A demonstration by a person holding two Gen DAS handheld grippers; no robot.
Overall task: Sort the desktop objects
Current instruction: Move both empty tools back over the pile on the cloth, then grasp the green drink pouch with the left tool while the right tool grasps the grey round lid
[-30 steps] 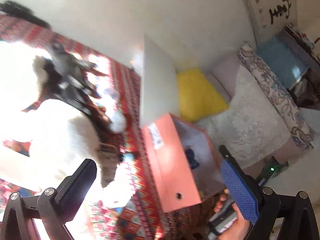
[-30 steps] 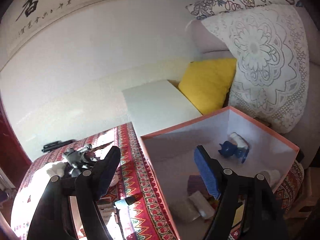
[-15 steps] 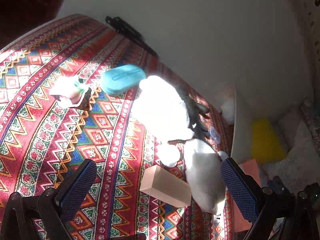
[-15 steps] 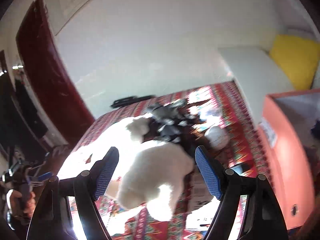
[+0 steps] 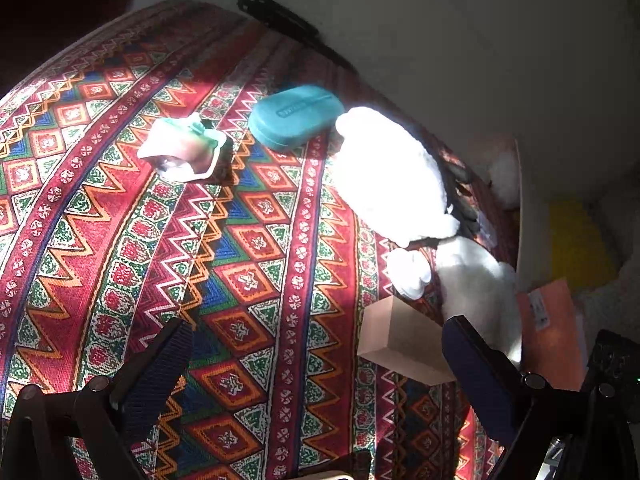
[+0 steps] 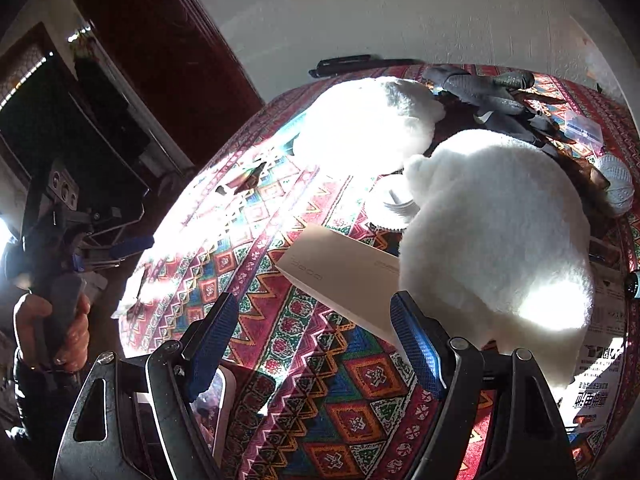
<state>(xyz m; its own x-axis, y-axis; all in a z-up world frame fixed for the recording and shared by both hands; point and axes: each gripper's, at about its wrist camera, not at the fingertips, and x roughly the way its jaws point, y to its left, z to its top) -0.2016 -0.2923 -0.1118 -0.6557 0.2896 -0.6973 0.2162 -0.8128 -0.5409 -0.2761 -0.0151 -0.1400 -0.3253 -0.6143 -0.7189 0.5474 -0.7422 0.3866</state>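
Both claws, left (image 5: 316,364) and right (image 6: 316,340), gape wide and empty; box (image 6: 340,268), white plush (image 6: 492,240) and teal case (image 5: 296,116) ahead remain unsorted.

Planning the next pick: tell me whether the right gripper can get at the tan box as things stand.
Probably yes. The right gripper is open and empty, and the tan box lies just ahead of it on bare cloth. The white plush crowds the box's far end, so the near end looks freer.

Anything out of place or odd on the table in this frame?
Nothing spilled or broken. The table is cluttered: white plush toys lie against the flat box, overlapping its far edge, with grey gloves behind them. Sunlight overexposes the plush. Both hand-held grippers are open and empty.
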